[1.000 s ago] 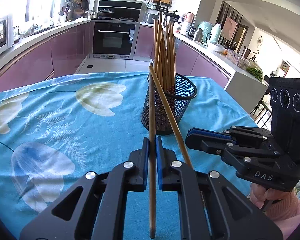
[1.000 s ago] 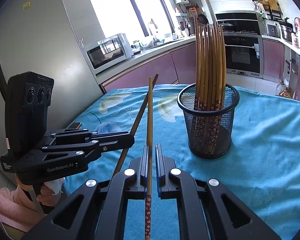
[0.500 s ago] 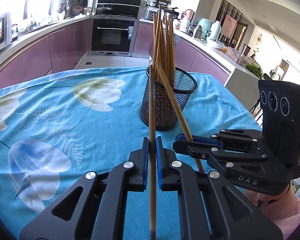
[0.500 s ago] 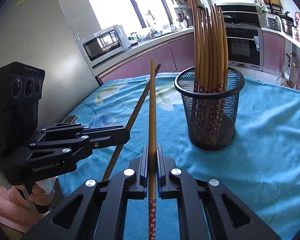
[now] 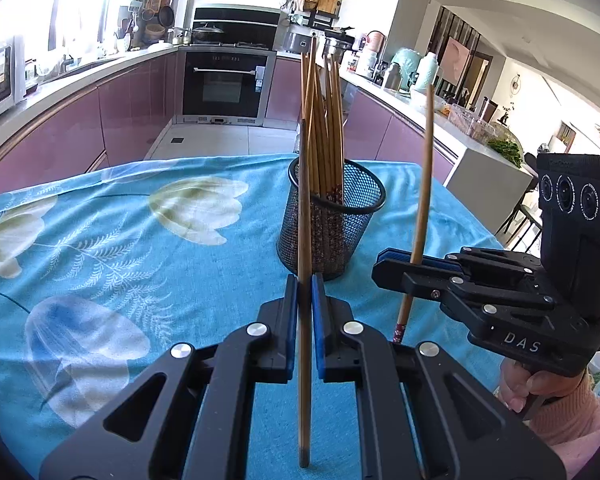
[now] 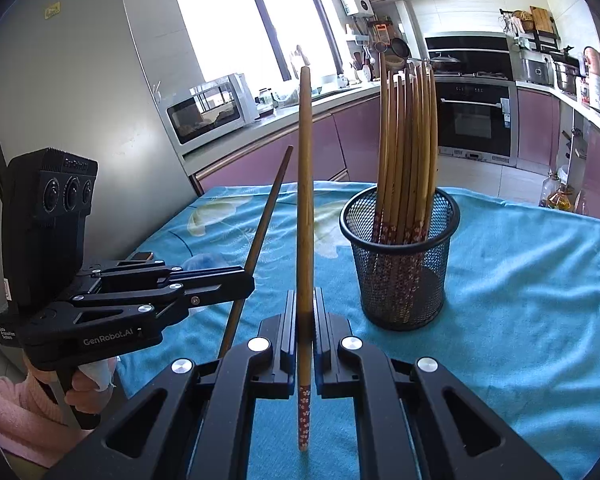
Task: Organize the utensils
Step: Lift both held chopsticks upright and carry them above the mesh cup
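Observation:
A black mesh cup (image 5: 332, 224) (image 6: 400, 264) stands on the blue tablecloth with several wooden chopsticks upright in it. My left gripper (image 5: 305, 292) is shut on a plain wooden chopstick (image 5: 304, 220), held upright just in front of the cup. My right gripper (image 6: 305, 308) is shut on a chopstick (image 6: 305, 184) with a red flowered end, upright, left of the cup in its view. In the left wrist view the right gripper (image 5: 396, 266) sits to the right of the cup. In the right wrist view the left gripper (image 6: 236, 280) is at the left.
The table carries a blue floral cloth (image 5: 120, 240). A phone-like object (image 6: 142, 257) lies near its left edge in the right wrist view. Kitchen counters, an oven (image 5: 224, 84) and a microwave (image 6: 208, 114) stand beyond the table.
The right gripper's chopstick has swung from a lean toward the cup to nearly upright and moved right of the cup. The left gripper has risen slightly, still holding its chopstick.

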`<state>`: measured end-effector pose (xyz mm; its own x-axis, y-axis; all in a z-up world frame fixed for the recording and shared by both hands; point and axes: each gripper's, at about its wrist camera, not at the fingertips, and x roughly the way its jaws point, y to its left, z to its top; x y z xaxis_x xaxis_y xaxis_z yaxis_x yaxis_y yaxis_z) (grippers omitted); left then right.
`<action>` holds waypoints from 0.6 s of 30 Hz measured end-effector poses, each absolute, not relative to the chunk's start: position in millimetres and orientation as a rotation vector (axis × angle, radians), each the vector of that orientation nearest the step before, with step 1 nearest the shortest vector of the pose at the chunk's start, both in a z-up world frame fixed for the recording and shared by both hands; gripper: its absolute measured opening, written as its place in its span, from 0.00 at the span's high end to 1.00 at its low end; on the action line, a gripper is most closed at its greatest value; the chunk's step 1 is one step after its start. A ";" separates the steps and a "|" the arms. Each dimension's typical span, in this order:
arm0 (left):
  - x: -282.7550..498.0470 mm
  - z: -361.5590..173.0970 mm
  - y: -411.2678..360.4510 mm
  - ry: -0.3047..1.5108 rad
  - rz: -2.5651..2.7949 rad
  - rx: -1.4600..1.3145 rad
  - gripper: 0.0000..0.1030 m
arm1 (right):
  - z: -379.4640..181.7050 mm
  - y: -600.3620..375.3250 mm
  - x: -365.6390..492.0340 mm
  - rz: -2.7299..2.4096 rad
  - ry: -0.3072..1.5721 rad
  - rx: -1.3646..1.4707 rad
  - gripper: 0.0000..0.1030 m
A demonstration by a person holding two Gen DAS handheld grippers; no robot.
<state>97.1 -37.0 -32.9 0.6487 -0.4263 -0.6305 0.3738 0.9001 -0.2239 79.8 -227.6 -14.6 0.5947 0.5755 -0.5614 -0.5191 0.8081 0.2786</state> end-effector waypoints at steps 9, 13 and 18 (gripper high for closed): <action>98.3 -18.8 -31.3 0.699 -0.465 -0.095 0.93 | 5.1 -239.6 83.7 0.615 0.631 0.090 0.94; 100.2 -8.9 -28.2 0.678 -0.474 -0.108 0.92 | 15.8 -245.7 87.3 0.605 0.603 0.095 0.94; 103.7 7.8 -26.3 0.643 -0.485 -0.119 0.93 | 29.2 -251.9 95.4 0.592 0.574 0.101 0.94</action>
<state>103.7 -26.3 7.8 0.6930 -0.4697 -0.5470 0.3971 0.8819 -0.2542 95.4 -251.9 29.2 0.6792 0.5533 -0.4823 -0.4988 0.8299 0.2498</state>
